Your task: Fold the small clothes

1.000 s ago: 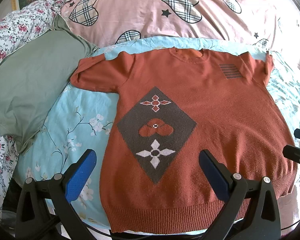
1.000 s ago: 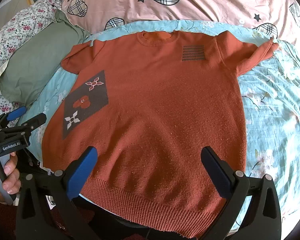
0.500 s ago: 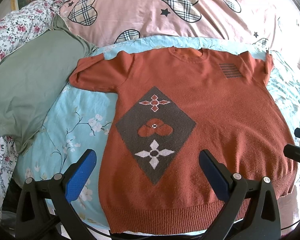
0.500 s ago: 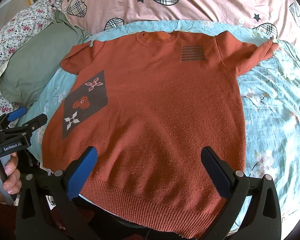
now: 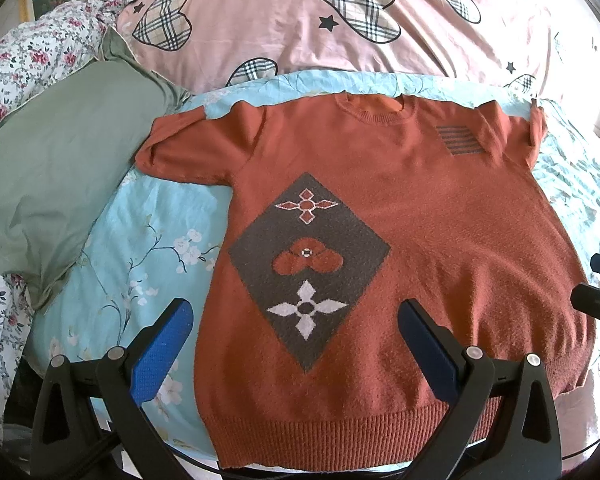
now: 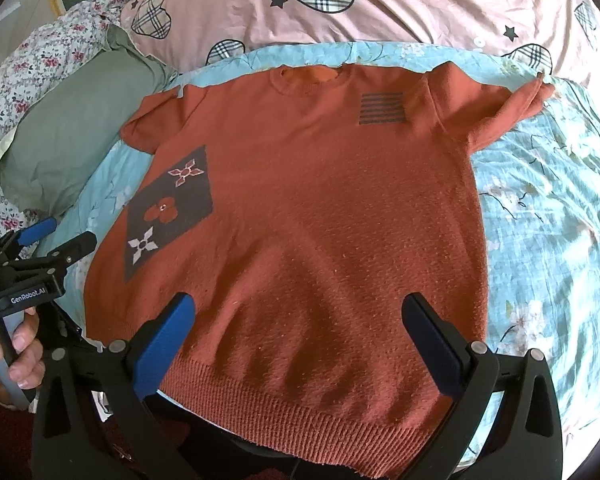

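Note:
A rust-orange knit sweater [image 5: 440, 220] with short sleeves lies flat and face up on the bed; it also shows in the right wrist view [image 6: 320, 220]. It has a grey diamond patch with flowers [image 5: 308, 264] and a striped patch [image 5: 460, 140]. My left gripper [image 5: 296, 344] is open and empty, hovering above the sweater's lower left part near the hem. My right gripper [image 6: 300, 344] is open and empty, above the hem's middle. The left gripper [image 6: 56, 248] also shows at the left edge of the right wrist view, held by a hand.
The sweater lies on a light blue floral sheet [image 5: 132, 260]. A green pillow [image 5: 60, 160] sits to the left. A pink quilt with plaid hearts [image 5: 340, 20] lies behind. A floral quilt [image 5: 4, 80] is at far left. The bed's front edge is under the grippers.
Both grippers have stayed nearly still; the views shift only slightly. The sweater has not moved.

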{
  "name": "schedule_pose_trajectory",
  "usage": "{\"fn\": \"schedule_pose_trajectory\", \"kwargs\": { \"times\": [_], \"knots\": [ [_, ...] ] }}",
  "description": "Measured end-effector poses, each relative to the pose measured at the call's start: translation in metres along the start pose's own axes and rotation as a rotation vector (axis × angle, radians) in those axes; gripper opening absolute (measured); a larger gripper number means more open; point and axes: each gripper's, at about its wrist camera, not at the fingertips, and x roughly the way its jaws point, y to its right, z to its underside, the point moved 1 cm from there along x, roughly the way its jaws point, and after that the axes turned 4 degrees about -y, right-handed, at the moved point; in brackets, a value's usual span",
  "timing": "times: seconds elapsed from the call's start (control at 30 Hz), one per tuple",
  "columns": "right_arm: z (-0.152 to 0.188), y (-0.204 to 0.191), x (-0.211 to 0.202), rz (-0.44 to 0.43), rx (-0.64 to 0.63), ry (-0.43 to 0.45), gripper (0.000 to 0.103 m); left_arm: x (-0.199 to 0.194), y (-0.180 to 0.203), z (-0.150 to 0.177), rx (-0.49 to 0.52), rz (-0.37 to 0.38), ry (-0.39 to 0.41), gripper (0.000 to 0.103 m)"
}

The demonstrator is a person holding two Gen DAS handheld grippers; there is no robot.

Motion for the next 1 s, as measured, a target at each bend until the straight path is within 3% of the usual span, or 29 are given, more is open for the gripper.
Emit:
{"fn": "schedule_pose_trajectory", "kwargs": {
  "times": [0.1, 0.43, 0.63, 0.77, 0.83, 1.0],
  "knots": [
    [0.001, 0.003, 0.004, 0.047, -0.015, -0.039, 0.103, 0.003, -0.001, -0.001, -0.007, 0.015, -0.013, 0.103],
    [-0.001, 0.024, 0.010, 0.034, 0.042, -0.043, 0.103, 0.021, 0.009, -0.003, 0.019, 0.014, -0.060, 0.103],
    [-0.015, 0.052, 0.007, 0.061, 0.050, 0.008, 0.103, 0.037, 0.016, -0.012, 0.042, -0.013, -0.080, 0.102],
    [-0.046, 0.096, -0.002, 0.097, 0.097, 0.086, 0.102, 0.048, 0.020, -0.024, 0.061, -0.028, -0.074, 0.102],
    [-0.066, 0.122, -0.005, 0.118, 0.132, 0.120, 0.096, 0.057, 0.022, -0.034, 0.059, -0.029, -0.082, 0.102],
    [-0.134, 0.206, -0.003, 0.152, 0.246, 0.197, 0.066, 0.076, 0.027, -0.054, 0.045, -0.005, -0.095, 0.102]
  ]
}}
